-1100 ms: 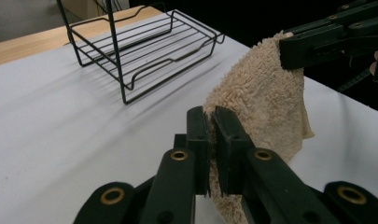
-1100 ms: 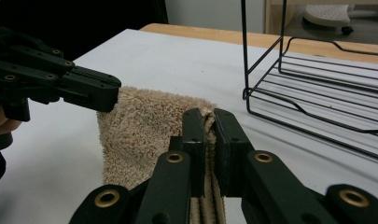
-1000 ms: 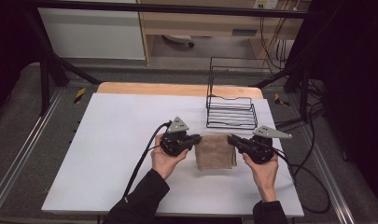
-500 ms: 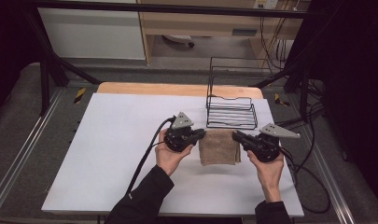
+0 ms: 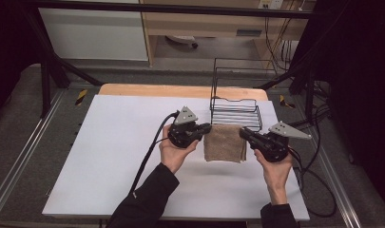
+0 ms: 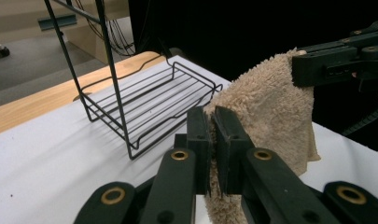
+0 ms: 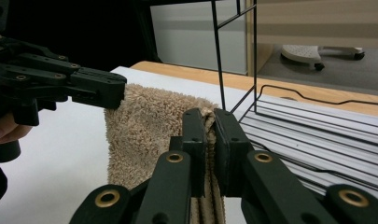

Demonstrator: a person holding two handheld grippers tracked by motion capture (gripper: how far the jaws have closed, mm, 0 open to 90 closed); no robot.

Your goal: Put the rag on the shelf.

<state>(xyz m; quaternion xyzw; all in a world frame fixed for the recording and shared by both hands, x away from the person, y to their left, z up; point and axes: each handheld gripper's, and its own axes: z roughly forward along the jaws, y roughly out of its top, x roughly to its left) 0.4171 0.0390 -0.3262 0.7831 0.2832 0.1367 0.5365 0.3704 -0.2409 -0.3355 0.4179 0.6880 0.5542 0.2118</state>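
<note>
On the left, the left gripper (image 5: pixel 205 128) has its jaws clamped on one top corner of the folded tan towel (image 5: pixel 223 144); since a second ago both hands have lifted and carried it forward, so it now hangs just before the wire rack (image 5: pixel 236 113), above the counter (image 5: pixel 109 156); the right gripper (image 5: pixel 245 134) pinches the other corner; placement there looks likely.

High view: fixed overhead, facing forward and down on the counter (image 5: pixel 109 156). Both gripper views: low and close, looking along their own jaws from opposite sides. All three share the towel (image 5: pixel 224 142) and wire rack (image 5: pixel 235 111).
</note>
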